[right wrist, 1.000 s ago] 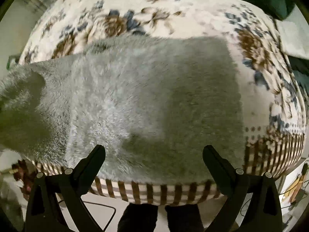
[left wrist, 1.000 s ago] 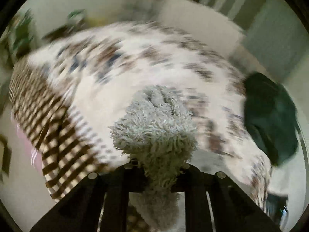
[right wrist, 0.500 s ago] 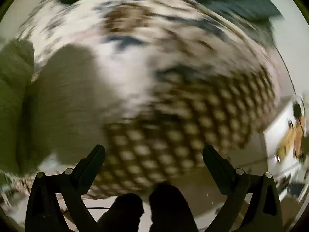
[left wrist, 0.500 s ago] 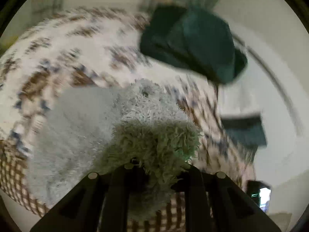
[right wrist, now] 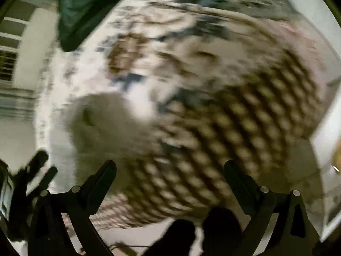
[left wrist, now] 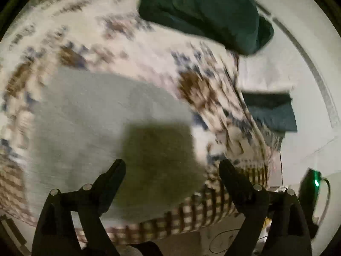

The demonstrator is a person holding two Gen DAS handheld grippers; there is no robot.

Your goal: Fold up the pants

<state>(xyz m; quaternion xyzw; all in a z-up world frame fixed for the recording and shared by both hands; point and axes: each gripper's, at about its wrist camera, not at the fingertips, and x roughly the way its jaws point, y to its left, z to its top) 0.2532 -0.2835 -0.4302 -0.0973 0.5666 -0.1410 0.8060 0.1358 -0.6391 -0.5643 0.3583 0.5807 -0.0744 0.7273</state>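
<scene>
Left gripper [left wrist: 172, 166] spread, empty; grey fleecy pants [left wrist: 102, 132] folded flat.

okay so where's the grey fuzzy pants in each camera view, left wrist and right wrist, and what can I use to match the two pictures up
Left wrist: the grey fuzzy pants lie flat on the floral bedspread, filling the centre-left, just beyond the open left gripper.
Right wrist: the pants appear blurred at left-centre, beyond the open right gripper.
Shared landmark: the dark green cloth at the top of each view.

No legible text or labels.
</scene>
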